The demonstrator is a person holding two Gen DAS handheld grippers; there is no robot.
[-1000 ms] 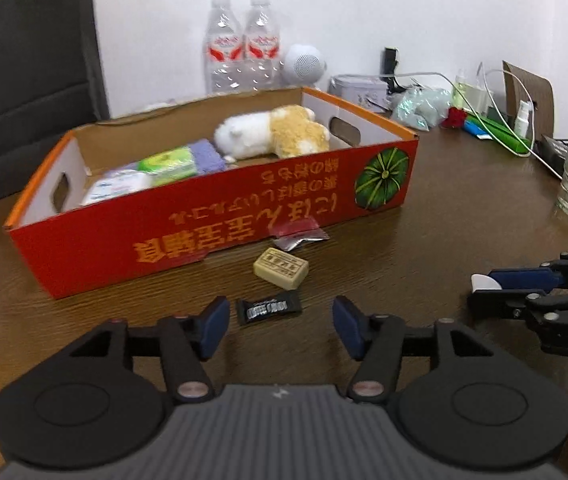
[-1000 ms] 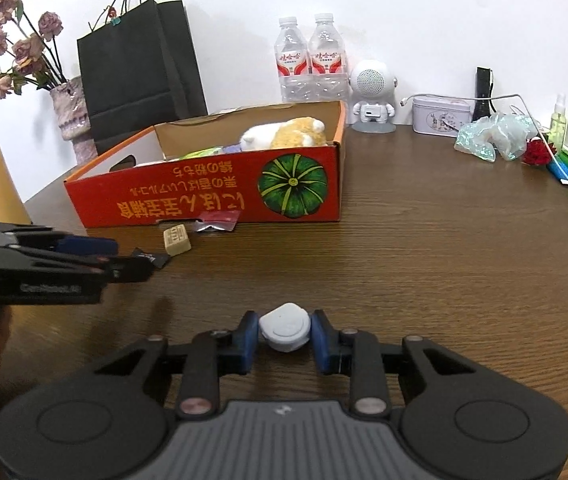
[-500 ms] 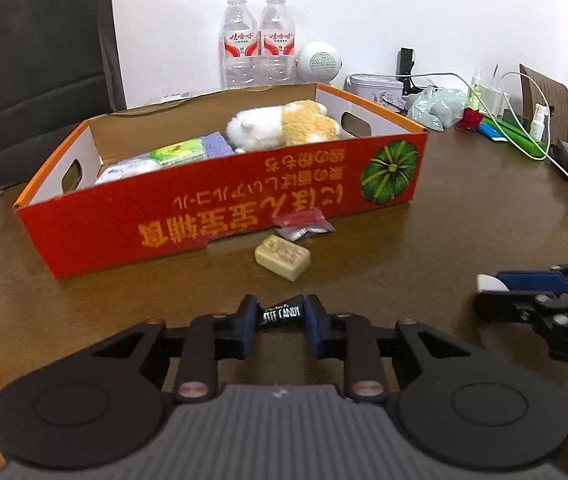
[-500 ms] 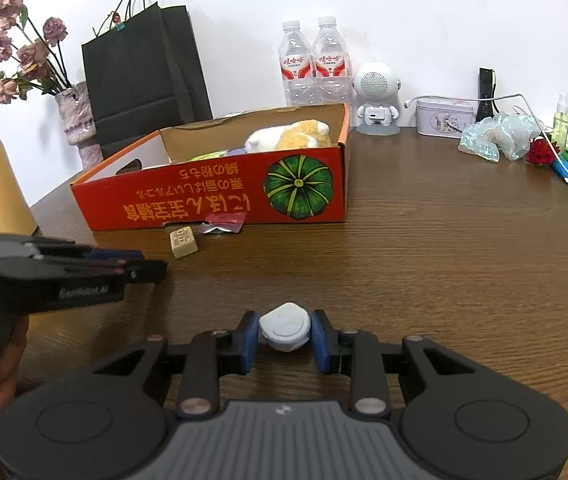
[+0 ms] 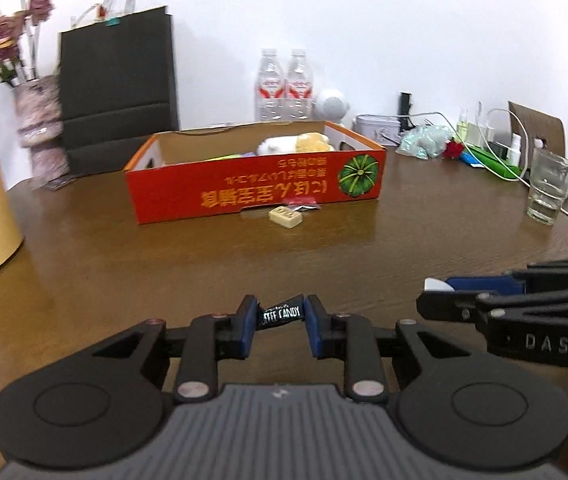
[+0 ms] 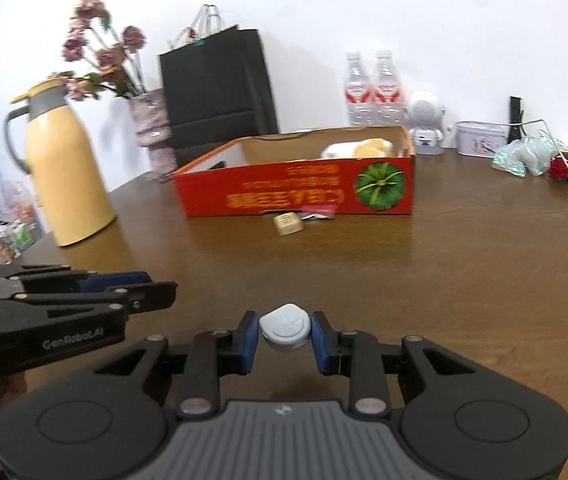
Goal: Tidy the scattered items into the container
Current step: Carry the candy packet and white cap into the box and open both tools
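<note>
You had the left gripper (image 5: 279,322) clamped on a black coffee candy (image 5: 281,313) at lower centre of the left wrist view, pinched across its wrapper ends so the label faced up, clear of the table (image 5: 163,264). Your right gripper (image 6: 285,338) was closed on a small round white-grey puck (image 6: 285,327), lower centre of the right wrist view, held by its sides so it sat level between the blue pads (image 6: 248,340). Both loads looked lifted, likely so you could carry them to the box together. The red cardboard box (image 5: 251,192) sat mid-frame, open side up, plush toy (image 5: 296,144) already in its right end. Two loose items remained on the table just in front of the box's near wall: a beige block (image 5: 286,216) and a red-silver sachet (image 5: 304,206) touching or nearly touching the wall. The yellow thermos (image 6: 67,172) at left and the glass (image 5: 550,186) at right stood well away from the box.
</note>
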